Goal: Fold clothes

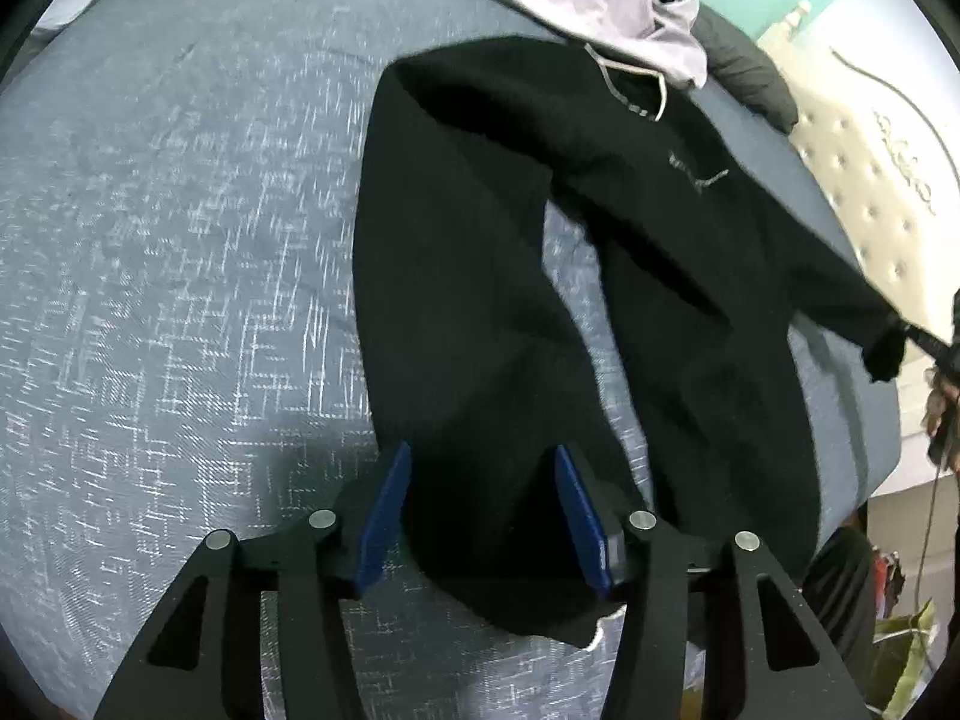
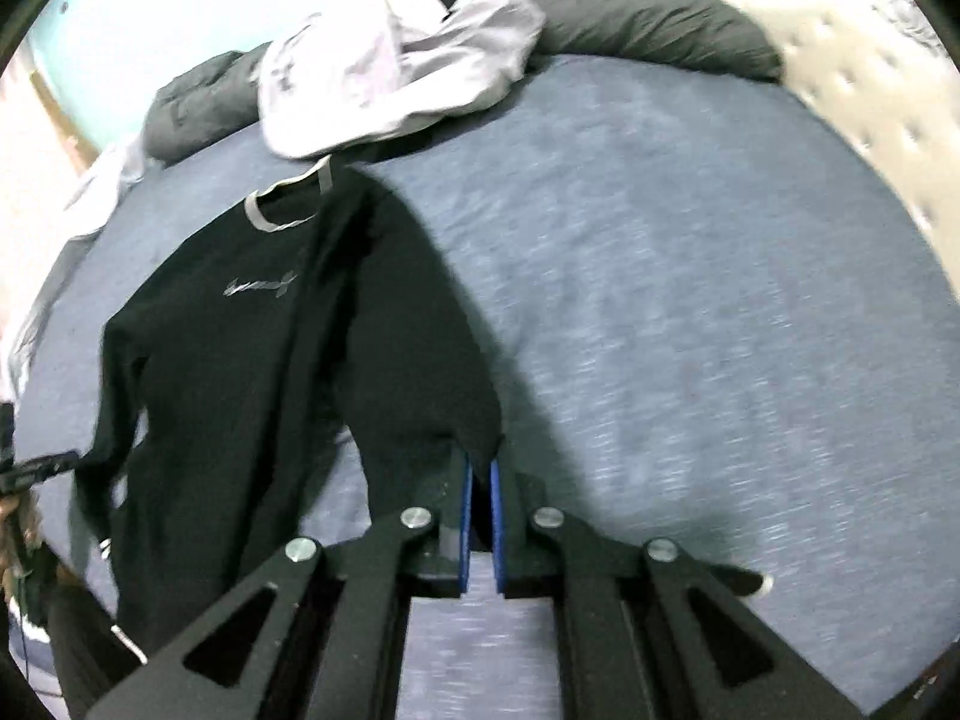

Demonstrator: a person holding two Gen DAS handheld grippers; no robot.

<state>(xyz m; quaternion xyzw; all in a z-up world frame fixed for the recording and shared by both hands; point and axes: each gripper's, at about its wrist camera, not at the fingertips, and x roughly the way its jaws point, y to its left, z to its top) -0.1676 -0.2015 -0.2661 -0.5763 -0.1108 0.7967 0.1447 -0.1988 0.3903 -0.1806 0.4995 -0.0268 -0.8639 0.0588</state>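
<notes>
Right gripper (image 2: 479,516) clamped on a sleeve cuff of the black shirt (image 1: 480,252), lifted off the blue bed (image 1: 180,240), collar end far and hem end near. Left gripper (image 1: 483,516) released, jaws parted astride the other sleeve's cuff, pads not pressing. Nearer that cuff, so best placed to fold it inward.

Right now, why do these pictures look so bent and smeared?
Both views: fisheye lenses curve the blue woven bedspread into a dome. Right wrist view: motion blur streaks it and the tufted cream headboard; the wall is overexposed. Left wrist view: sharper; the black long-sleeved shirt loses detail.
</notes>
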